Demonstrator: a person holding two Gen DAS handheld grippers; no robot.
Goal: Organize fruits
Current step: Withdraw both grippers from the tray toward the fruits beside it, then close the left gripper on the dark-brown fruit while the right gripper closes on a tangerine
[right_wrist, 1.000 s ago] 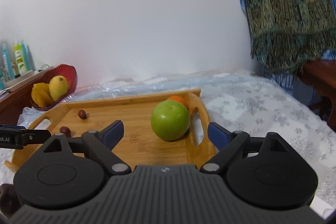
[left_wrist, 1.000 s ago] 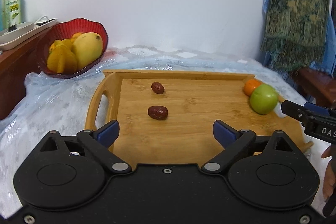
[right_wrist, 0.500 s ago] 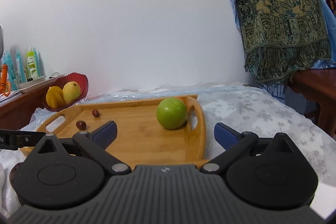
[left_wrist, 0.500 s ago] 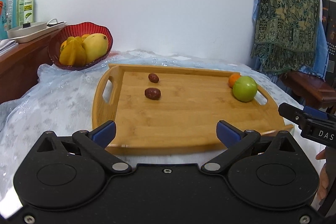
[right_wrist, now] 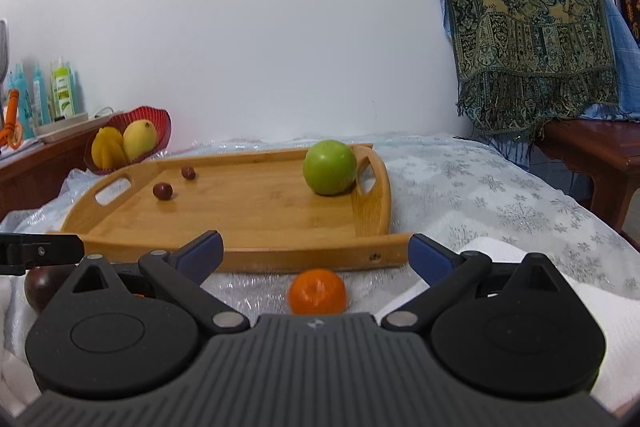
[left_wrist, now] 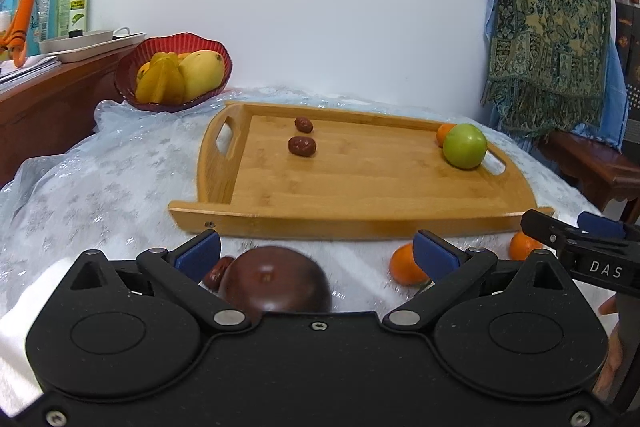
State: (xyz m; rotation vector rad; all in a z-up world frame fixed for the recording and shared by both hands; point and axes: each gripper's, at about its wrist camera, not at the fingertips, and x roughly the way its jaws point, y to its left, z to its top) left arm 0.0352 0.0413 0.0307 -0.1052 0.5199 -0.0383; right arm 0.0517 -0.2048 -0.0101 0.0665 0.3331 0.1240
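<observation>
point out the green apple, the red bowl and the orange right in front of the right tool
green apple [right_wrist: 329,167], right wrist view, middle of its skin
red bowl [left_wrist: 218,47], left wrist view, back rim
orange [right_wrist: 317,291], right wrist view, its front face

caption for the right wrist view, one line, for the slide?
Open right gripper facing a small orange on the tablecloth, just short of the wooden tray holding a green apple and two red dates.

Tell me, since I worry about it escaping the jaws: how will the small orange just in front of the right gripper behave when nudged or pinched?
The small orange looks round and rests loose on the crinkly tablecloth, so a nudge would probably roll it. Its peel seems slightly glossy, so off-centre pads may slip. The right gripper stands open around it, not touching.
</observation>
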